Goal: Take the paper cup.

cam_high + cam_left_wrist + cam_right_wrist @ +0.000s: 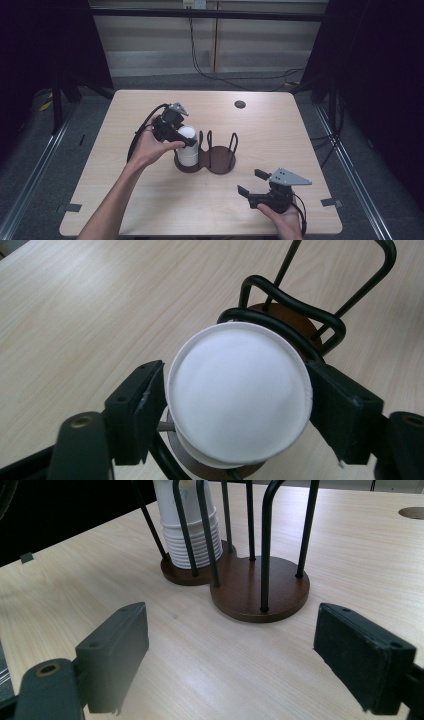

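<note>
Left gripper (186,136) is clamped on the top cup of the cup stack (188,148) — in the left gripper view both pads (150,405) sit flush against the sides of the upturned white cup (239,397), one each side, no gap showing. So the grasp looks made; the lift doesn't. The cup is nested on the stack, which stands in the left bay of the cup holder (220,162), inside its black wire loops.

My read on progress: early. Reach and grip done; pulling the top cup free and setting it wherever it goes is all left. The holder's right bay is bare brown base, so the cup may be headed there, but that's a guess.

Cup vs tool: the cup is square between the left jaws, its closed bottom facing the gripper camera, and a wire loop of the holder lies just behind the cup, close to the far-side pad. Likely snag point on the way up.

Right gripper (252,184) is idle — jaws wide apart, nothing between them, resting on the table (280,125) near the front edge, well apart from the holder on its right-bay side. From the right gripper view the stack (192,535) shows many nested rims, so the lower cups could drag up with the top one.
</note>
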Demonstrator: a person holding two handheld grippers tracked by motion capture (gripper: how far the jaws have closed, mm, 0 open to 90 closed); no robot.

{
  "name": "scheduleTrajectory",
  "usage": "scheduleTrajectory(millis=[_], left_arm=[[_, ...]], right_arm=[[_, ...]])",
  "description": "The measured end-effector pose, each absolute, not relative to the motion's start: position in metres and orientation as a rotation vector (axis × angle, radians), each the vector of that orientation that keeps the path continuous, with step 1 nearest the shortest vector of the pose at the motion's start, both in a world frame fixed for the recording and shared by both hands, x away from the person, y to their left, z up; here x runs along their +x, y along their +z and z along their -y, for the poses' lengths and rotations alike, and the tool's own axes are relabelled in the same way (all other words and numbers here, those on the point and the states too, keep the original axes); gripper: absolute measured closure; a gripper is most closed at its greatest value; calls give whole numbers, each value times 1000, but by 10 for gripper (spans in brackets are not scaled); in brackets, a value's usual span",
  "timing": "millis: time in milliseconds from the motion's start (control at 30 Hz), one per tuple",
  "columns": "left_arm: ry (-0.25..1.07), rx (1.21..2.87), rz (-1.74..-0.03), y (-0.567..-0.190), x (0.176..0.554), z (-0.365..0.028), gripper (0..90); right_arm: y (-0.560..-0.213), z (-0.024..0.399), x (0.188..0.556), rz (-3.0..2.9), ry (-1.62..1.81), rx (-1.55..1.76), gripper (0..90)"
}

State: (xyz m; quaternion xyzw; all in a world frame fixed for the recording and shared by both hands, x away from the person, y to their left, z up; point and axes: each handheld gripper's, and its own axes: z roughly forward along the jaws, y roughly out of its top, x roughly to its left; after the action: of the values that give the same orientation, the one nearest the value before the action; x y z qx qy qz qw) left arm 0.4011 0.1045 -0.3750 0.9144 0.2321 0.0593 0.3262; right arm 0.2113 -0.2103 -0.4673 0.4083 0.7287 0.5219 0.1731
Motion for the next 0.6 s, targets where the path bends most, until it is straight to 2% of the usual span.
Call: scheduleTrajectory(millis=[33, 600], left_arm=[[159, 2406, -596, -374, 402, -104, 330], [169, 2394, -599, -369, 399, -103, 339]], right_arm=[[-468, 210, 211, -2071, 1475, 1158, 141], [-468, 210, 211, -2069, 1469, 1162, 145]])
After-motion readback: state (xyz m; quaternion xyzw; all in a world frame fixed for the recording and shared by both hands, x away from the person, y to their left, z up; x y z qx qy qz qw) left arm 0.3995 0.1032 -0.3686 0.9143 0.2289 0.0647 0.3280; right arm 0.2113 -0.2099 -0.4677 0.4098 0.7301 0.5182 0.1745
